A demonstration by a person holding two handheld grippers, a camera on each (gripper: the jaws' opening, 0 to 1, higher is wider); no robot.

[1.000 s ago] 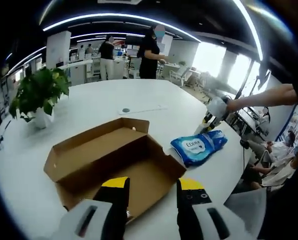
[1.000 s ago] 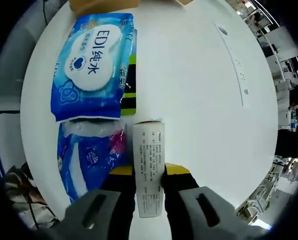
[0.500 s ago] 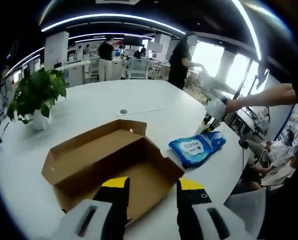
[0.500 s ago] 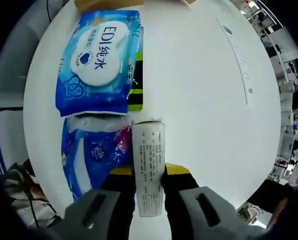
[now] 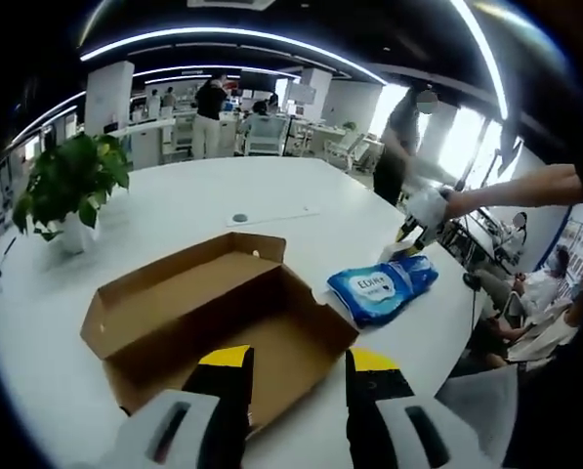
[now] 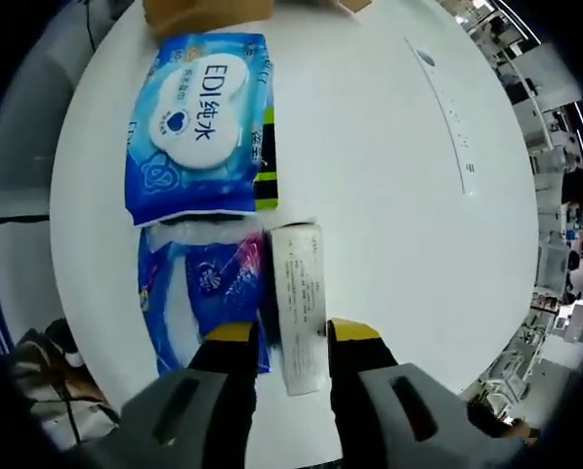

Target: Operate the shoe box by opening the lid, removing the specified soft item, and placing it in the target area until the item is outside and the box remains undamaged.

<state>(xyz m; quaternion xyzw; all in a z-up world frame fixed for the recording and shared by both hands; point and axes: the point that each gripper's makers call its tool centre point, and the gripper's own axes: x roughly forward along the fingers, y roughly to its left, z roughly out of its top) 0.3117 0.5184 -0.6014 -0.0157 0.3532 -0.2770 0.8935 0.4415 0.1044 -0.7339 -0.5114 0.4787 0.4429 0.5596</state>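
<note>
The brown cardboard shoe box point(image 5: 213, 313) stands on the white table with its lid folded back and its inside bare. My left gripper point(image 5: 301, 363) hangs over the box's near edge, open, nothing between its jaws. A blue EDI wipes pack point(image 5: 384, 286) point(image 6: 198, 117) lies to the right of the box. Next to it lies a second blue and pink soft pack point(image 6: 208, 293) with a white printed strip point(image 6: 299, 293) along its edge. My right gripper point(image 6: 293, 334) straddles that strip, jaws slightly apart from it. It also shows as the other gripper point(image 5: 423, 210), held by an arm.
A potted plant point(image 5: 71, 186) stands at the table's far left. A green and black-yellow tape mark point(image 6: 264, 156) peeks out beside the wipes pack. The table edge point(image 6: 96, 293) runs close by the packs. People stand among desks in the background.
The right jaws have eased off the white strip, which now lies a little tilted on the table. In the background a person has walked to the right. The left gripper has barely moved.
</note>
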